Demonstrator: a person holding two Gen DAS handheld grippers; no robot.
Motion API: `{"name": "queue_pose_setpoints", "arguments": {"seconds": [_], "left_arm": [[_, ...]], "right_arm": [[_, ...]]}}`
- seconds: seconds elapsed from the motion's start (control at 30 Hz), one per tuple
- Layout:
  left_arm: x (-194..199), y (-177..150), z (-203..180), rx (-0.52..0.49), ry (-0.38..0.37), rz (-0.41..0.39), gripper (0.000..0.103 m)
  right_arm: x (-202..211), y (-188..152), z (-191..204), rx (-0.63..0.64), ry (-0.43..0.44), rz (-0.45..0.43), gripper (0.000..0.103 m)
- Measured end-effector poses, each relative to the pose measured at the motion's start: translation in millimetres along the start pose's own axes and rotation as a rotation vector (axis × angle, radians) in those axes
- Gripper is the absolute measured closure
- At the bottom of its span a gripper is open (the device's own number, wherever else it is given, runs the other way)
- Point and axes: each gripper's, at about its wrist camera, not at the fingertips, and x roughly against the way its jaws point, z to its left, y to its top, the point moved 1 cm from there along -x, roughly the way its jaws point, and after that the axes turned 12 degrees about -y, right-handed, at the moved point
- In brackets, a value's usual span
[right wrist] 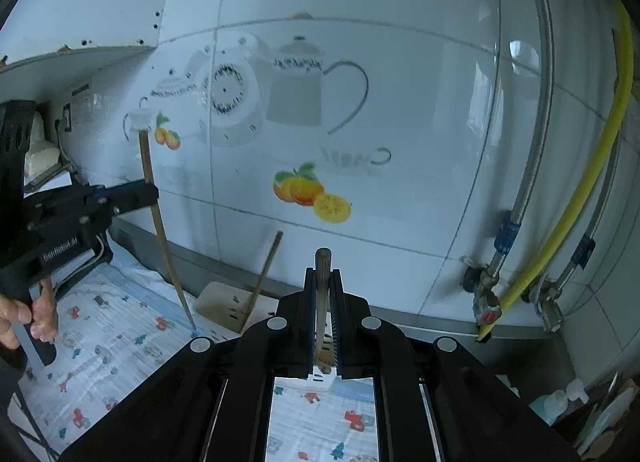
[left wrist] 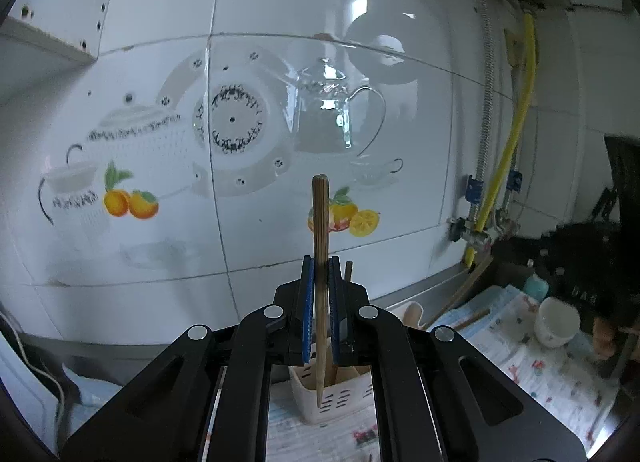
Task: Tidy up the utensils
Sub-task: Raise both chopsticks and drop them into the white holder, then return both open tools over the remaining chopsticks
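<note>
My left gripper (left wrist: 321, 262) is shut on a long wooden chopstick (left wrist: 320, 230) that stands nearly upright. Its lower tip hangs in front of the white slotted utensil holder (left wrist: 348, 398). In the right wrist view the left gripper (right wrist: 150, 192) reaches in from the left. There its chopstick (right wrist: 164, 238) slants down, tip over the cloth just left of the holder (right wrist: 224, 304). Another chopstick (right wrist: 264, 274) leans inside the holder. My right gripper (right wrist: 322, 274) is shut on a darker chopstick (right wrist: 322, 262), held upright above the holder's near corner.
A patterned cloth (right wrist: 104, 342) covers the counter below the tiled wall. A white cup (left wrist: 556, 322) stands at the right. A yellow hose (right wrist: 592, 182) and metal pipes with valves (right wrist: 488, 302) run down the right wall. A hand (right wrist: 36, 314) grips the left tool's handle.
</note>
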Motion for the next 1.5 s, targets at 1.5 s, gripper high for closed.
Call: {"name": "queue_pose_setpoints", "arguments": {"seconds": [1.5], "left_arm": [[28.1, -40.3, -8.0, 0.021, 0.015, 0.059, 0.072]], "right_arm": [[101.5, -120.8, 2.1, -0.095, 0.095, -0.011, 0.077]]}}
